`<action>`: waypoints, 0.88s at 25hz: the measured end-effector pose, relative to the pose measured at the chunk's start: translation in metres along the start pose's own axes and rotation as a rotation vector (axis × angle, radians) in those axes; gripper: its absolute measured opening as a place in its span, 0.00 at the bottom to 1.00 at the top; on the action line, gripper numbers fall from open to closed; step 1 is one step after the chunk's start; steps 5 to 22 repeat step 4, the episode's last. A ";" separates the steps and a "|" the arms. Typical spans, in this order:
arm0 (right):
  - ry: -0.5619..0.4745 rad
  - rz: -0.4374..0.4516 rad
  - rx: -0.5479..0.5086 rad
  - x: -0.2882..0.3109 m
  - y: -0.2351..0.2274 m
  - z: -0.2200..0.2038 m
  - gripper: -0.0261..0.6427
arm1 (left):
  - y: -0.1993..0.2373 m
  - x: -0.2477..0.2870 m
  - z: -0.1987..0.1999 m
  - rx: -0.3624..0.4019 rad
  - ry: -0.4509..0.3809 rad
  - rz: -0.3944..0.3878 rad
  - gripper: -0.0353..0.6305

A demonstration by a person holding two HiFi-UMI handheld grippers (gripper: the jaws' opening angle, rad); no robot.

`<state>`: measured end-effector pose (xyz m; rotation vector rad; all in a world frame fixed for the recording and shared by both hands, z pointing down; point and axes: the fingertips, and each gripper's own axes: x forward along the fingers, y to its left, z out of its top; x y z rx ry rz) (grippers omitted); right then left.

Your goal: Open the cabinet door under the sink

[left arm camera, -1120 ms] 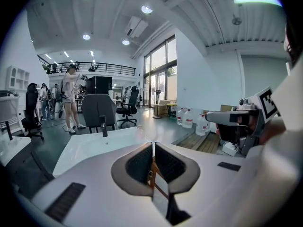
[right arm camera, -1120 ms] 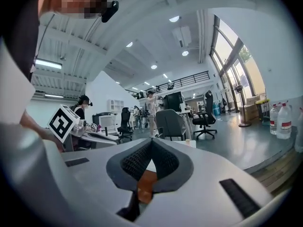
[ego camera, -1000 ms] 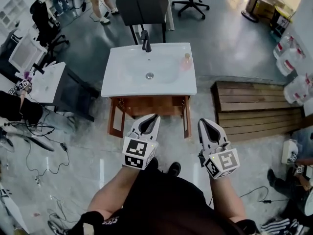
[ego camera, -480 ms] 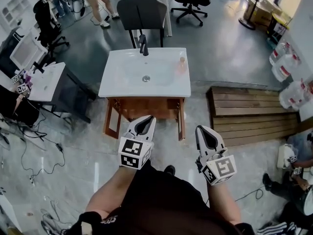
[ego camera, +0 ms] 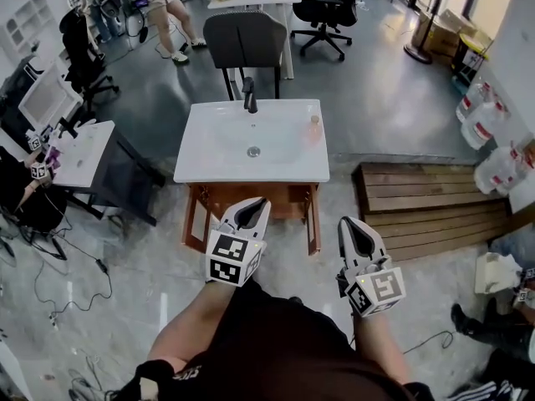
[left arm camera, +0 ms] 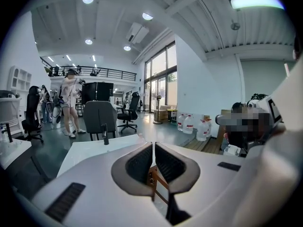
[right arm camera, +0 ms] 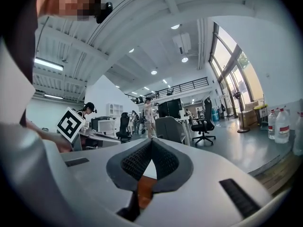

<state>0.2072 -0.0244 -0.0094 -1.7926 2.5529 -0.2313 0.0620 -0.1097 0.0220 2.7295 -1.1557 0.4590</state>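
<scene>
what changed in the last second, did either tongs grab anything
Only the viewpoint shifted: the sink now sits lower in the head view, with more of the room showing behind it. Nothing was gripped or let go. The left tongs and right tongs stay empty in front of the person, and the wooden cabinet looks unchanged.

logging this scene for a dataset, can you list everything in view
sink: one, white, middle, on the cabinet
faucet: one, black, sink's back rim
bottle: one, pinkish, sink's right side
cabinet: one, brown wood, under sink, both doors open
chair: one, grey, behind sink
office chair: one, black, far back
wooden platform: one, brown, right of sink
water jugs: several, clear, far right
table: one, white, left
left gripper: one, white, low centre, jaws nearly together, empty
right gripper: one, white, beside it, jaws shut, empty
</scene>
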 end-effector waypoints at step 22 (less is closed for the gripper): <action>-0.016 -0.003 -0.012 0.019 0.012 0.011 0.06 | 0.023 -0.001 0.016 0.022 -0.021 -0.003 0.10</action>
